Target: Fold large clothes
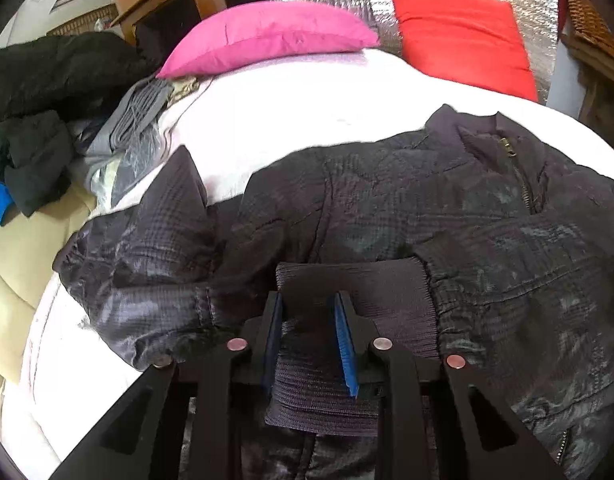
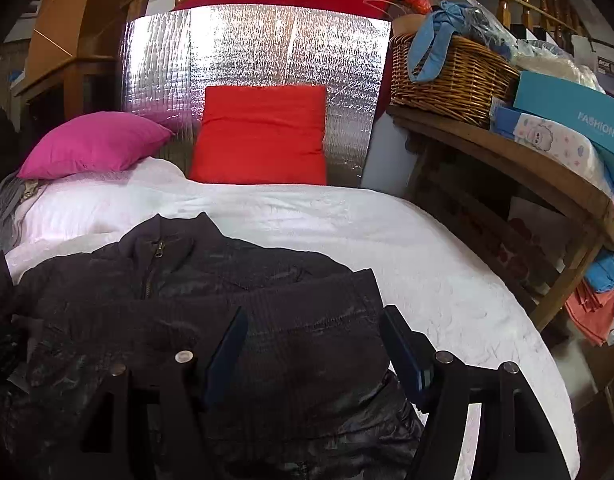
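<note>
Where it lies: the jacket is spread on the white bed.
Axis: collar toward the pillows, zip running along its length, hem nearest the cameras.
Left gripper: jaws narrowed around the ribbed cuff; pad contact unclear.
Right gripper: wide open above the jacket, holding nothing.
Writing: "FASHION" on a teal box.

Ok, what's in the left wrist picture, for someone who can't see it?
The left gripper has its blue pads around the ribbed cuff of a dark puffy jacket spread on a white bed. A pink pillow and a red pillow lie behind.
</note>
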`<state>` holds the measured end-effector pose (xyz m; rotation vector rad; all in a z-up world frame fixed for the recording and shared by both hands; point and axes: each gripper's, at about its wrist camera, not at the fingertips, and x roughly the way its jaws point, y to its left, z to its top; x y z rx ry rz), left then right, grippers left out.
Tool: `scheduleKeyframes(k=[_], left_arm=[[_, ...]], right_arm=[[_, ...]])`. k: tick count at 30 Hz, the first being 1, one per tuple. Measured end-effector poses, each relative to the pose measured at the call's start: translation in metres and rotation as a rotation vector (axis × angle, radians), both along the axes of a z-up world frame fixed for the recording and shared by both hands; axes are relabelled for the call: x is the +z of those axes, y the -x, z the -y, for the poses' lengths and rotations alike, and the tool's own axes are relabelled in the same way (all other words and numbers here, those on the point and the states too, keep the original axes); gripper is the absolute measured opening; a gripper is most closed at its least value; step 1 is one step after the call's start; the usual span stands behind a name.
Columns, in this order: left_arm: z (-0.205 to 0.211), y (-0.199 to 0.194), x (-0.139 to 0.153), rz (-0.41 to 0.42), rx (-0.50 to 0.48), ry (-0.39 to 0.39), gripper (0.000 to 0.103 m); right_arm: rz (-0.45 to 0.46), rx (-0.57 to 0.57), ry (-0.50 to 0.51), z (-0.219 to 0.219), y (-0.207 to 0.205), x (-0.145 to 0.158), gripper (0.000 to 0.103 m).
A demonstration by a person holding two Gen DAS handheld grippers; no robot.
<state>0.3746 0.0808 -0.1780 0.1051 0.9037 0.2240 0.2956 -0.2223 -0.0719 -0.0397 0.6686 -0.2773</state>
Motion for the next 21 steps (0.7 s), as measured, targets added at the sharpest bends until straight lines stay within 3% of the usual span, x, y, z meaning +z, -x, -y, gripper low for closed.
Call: scheduleKeyframes(k=[2, 9, 21], left_arm=[[-0.001, 0.0, -0.001, 0.008, 0.011, -0.012, 0.016], [-0.001, -0.003, -0.001, 0.013, 0.02, -0.035, 0.011], [-0.002, -0.012, -0.006, 0.002, 0.032, -0.033, 0.01]], right_arm=[[0.003, -0.002, 0.006, 0.0, 0.0, 0.0, 0.072], [0.008, -0.007, 0.018, 0.0, 0.0, 0.001, 0.072], [0.017, -0.012, 0.051, -0.002, 0.0, 0.001, 0.072]])
